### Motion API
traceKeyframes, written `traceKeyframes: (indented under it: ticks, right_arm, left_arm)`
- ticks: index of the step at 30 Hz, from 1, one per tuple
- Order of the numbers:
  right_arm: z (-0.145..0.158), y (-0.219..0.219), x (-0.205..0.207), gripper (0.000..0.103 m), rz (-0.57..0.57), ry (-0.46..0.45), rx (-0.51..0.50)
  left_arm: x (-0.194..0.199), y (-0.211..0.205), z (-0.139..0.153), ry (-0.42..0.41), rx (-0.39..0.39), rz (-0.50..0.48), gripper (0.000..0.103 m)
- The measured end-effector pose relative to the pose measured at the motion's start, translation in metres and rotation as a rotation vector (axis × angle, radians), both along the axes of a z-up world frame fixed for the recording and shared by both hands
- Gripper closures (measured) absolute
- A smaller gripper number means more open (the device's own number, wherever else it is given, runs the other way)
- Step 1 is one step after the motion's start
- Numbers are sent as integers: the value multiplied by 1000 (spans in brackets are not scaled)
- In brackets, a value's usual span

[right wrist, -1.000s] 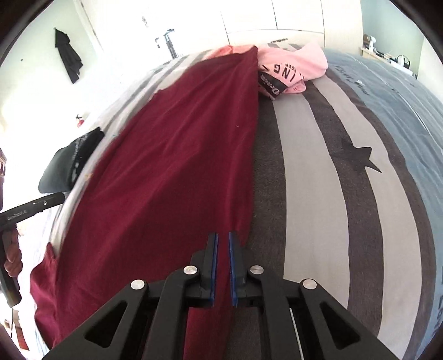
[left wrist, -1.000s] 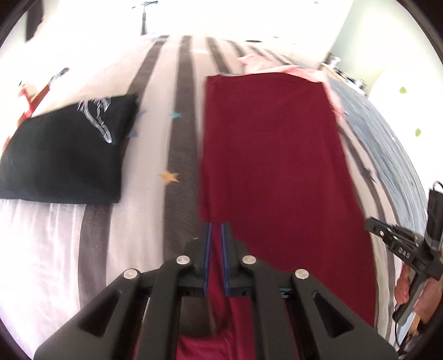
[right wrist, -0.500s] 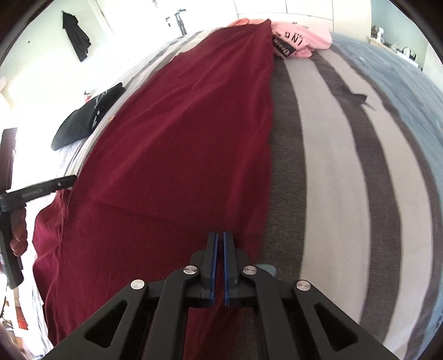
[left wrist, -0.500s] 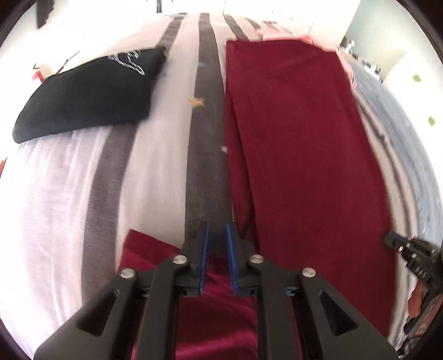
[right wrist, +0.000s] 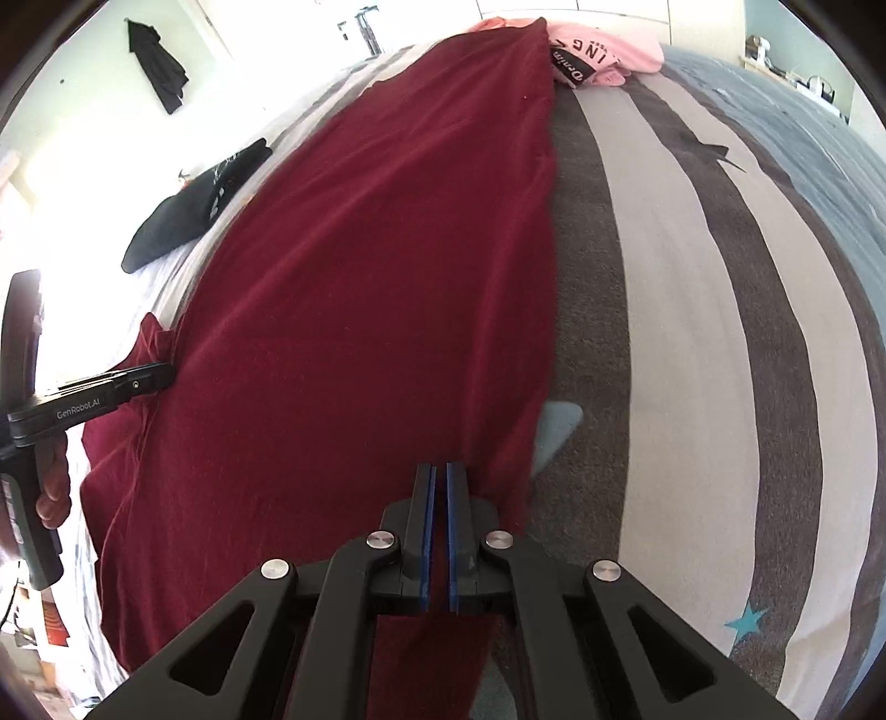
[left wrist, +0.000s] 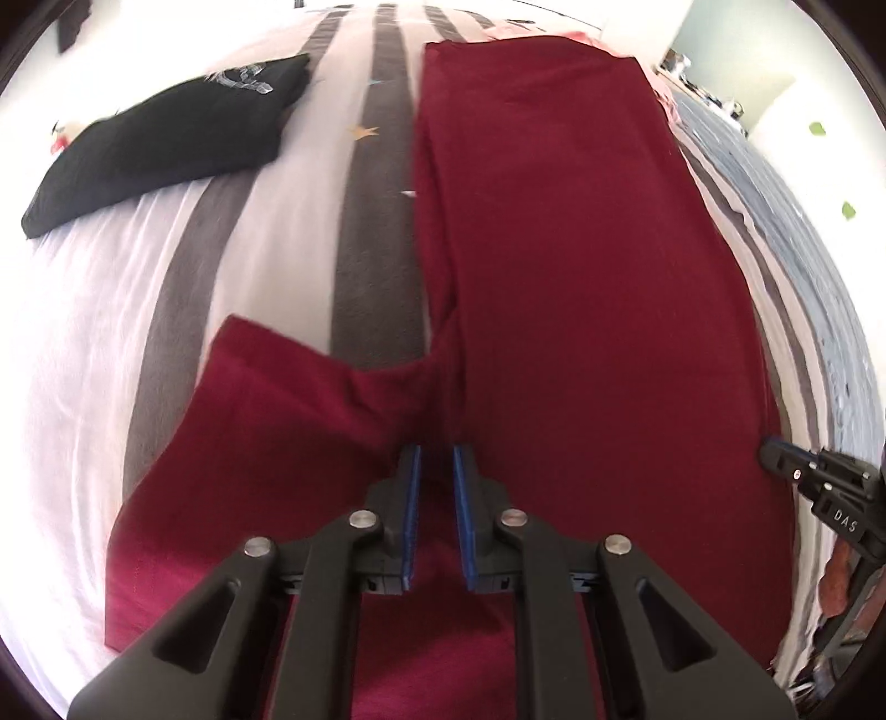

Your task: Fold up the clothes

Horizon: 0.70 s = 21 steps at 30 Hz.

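Observation:
A long maroon garment [left wrist: 581, 277] lies flat along the striped bed, and its short sleeve [left wrist: 266, 415] sticks out to the left. My left gripper [left wrist: 437, 451] is shut on the cloth where that sleeve meets the body, with a fold pinched between the blue pads. In the right wrist view the same garment [right wrist: 360, 277] runs away from me. There my right gripper [right wrist: 441, 468] is shut on its near right edge. Each gripper shows in the other's view: the right gripper [left wrist: 775, 459] and the left gripper [right wrist: 160, 376], which a hand [right wrist: 52, 482] holds.
A folded black garment [left wrist: 166, 138] with a white print lies at the far left of the bed cover [left wrist: 249, 249]. A crumpled pink garment [right wrist: 603, 52] sits at the far end, beside the maroon one. A dark coat [right wrist: 158, 63] hangs on the wall.
Both grippers have drawn back toward the near end of the bed while holding the cloth. The maroon sleeve has come into the left wrist view and spread out to the left.

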State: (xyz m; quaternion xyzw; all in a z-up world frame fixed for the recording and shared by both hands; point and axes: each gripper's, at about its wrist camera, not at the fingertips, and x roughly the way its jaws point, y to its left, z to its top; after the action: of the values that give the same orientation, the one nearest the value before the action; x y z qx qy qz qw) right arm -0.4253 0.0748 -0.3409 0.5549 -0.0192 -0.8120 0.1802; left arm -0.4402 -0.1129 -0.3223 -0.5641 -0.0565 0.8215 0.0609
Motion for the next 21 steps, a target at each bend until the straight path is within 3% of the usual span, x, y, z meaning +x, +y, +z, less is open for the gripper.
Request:
traceKeyframes:
  ticks: [4, 7, 15, 19, 21]
  right_arm:
    - [9, 6, -2, 101, -5, 5, 38]
    - [25, 7, -13, 97, -25, 35, 70]
    - [32, -13, -140, 97, -105, 174, 12]
    - [35, -24, -203, 97, -145, 240, -18]
    - [24, -28, -221, 97, -157, 216, -12]
  left_arm:
    - [-13, -19, 20, 27, -10, 104, 92]
    - [-42, -20, 34, 87, -11, 99, 92]
    - [-169, 16, 32, 201, 13, 29, 92]
    - [-216, 23, 17, 191, -19, -2, 92]
    - [-224, 19, 6, 174, -38, -3, 92]
